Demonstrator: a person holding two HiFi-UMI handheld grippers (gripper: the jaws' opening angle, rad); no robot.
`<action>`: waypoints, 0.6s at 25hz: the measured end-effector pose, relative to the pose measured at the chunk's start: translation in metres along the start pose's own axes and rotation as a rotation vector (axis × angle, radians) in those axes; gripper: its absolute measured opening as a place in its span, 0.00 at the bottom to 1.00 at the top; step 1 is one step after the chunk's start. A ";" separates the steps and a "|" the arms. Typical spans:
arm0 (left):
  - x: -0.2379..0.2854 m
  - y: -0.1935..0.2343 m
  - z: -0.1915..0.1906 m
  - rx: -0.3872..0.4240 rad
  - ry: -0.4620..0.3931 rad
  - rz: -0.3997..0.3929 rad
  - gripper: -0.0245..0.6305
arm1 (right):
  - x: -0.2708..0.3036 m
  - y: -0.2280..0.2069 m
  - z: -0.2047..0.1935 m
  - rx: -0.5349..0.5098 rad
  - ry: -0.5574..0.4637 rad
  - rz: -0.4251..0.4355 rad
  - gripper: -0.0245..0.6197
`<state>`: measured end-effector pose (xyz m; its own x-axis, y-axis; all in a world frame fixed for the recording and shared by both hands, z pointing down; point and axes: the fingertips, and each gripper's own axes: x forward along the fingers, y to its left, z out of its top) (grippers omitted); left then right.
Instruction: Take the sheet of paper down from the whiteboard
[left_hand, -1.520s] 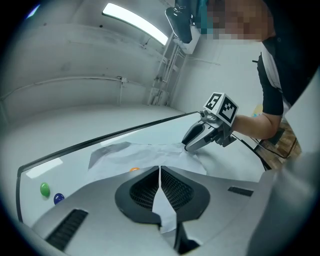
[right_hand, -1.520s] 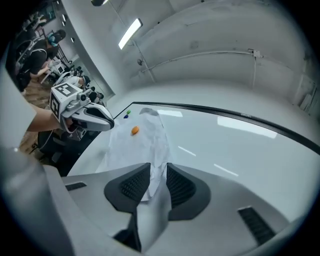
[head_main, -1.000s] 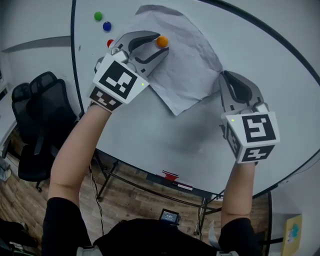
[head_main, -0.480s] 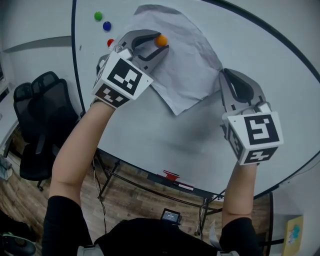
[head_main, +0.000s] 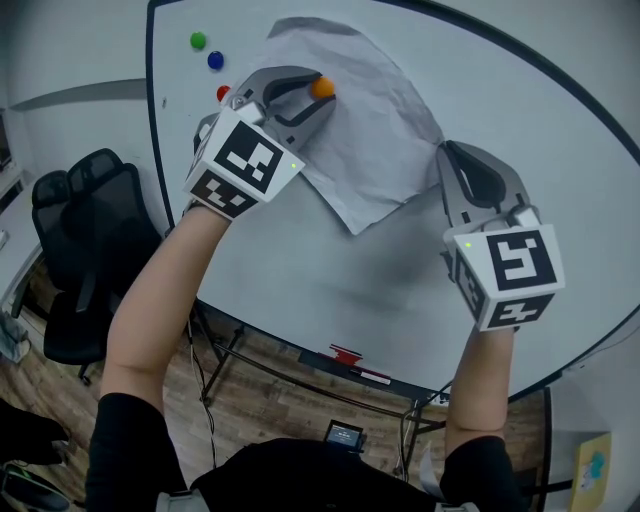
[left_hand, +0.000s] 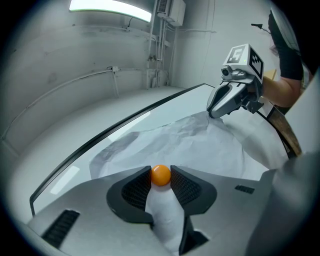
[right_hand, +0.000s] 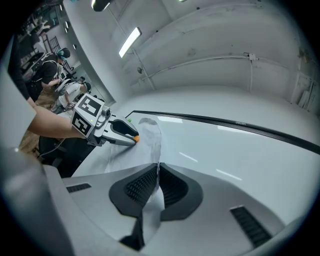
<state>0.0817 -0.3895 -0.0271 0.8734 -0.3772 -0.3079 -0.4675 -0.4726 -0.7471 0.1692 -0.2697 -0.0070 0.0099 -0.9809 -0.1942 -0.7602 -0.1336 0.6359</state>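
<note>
Whiteboard: a large glossy white whiteboard (head_main: 330, 290) with a thin dark frame, standing upright.
Paper: a crumpled pale grey sheet of paper (head_main: 370, 130) lies flat against the upper part of the board. It is creased all over, and its lower corner points down.
Arms: two bare forearms in short black sleeves reach up to the board. The left forearm (head_main: 150, 300) slants towards the paper's left side. The right forearm (head_main: 478, 380) rises almost straight to its right edge.
Left gripper: the grey plastic left gripper (head_main: 320, 88) has ribbed black pads and a black-and-white marker cube. Its jaws have just been closing and now press on both sides of the magnet.
Right gripper: the matching right gripper (right_hand: 158, 170) is clamped tight on the paper's right edge, and the sheet runs down between its pads.
Magnet: a small smooth round orange magnet (left_hand: 160, 175) sits on the paper near its left edge.
</note>
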 end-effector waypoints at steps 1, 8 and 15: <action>0.000 0.000 0.001 0.002 0.000 -0.001 0.24 | 0.000 -0.001 0.000 -0.002 0.000 0.000 0.08; 0.000 -0.001 -0.001 0.001 0.006 -0.011 0.24 | 0.001 -0.002 -0.002 -0.006 0.004 0.000 0.08; -0.004 -0.002 0.003 -0.025 -0.006 -0.021 0.24 | -0.004 -0.003 0.001 -0.002 -0.003 0.003 0.08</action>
<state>0.0798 -0.3850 -0.0261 0.8841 -0.3620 -0.2956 -0.4518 -0.5005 -0.7385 0.1707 -0.2654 -0.0087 0.0057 -0.9810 -0.1941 -0.7589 -0.1306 0.6380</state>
